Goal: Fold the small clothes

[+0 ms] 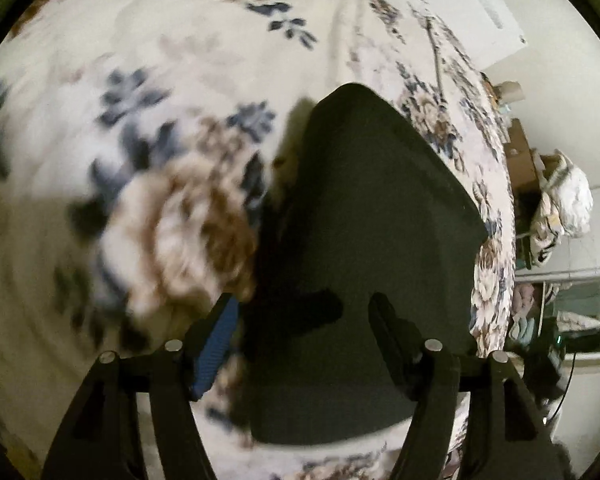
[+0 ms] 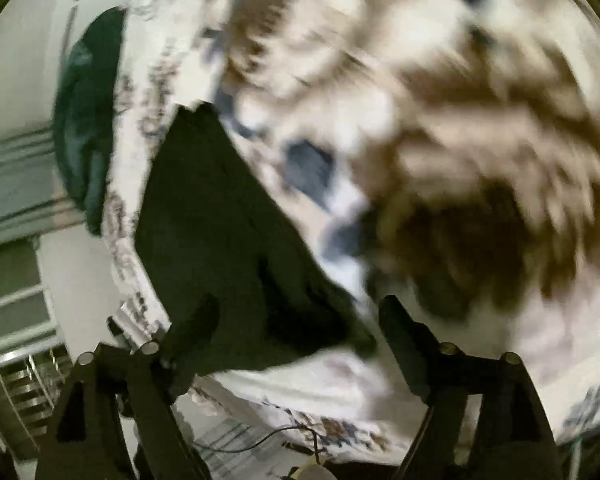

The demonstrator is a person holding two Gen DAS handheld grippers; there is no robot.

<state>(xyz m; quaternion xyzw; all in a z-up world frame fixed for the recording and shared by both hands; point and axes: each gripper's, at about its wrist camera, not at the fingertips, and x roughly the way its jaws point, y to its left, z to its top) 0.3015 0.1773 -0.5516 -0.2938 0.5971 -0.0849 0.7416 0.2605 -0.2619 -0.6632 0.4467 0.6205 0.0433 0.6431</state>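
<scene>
We see a dark garment (image 1: 372,240) lying flat on the floral bedspread (image 1: 160,80). Our left claw (image 1: 300,332) hovers wide over its near end, gripping nothing. Our right claw (image 2: 296,332) stands wide too, above the garment's corner, empty.

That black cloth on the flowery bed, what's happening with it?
Someone is folding small clothes with a two-finger gripper in each hand. The dark garment lies flat on the floral bedspread, already folded into a neat shape. The left gripper hovers over its near edge with its jaws open. The right gripper is over the garment's corner, also open, with nothing pinched. The pictures are blurry, so finer details are hard to tell.
</scene>
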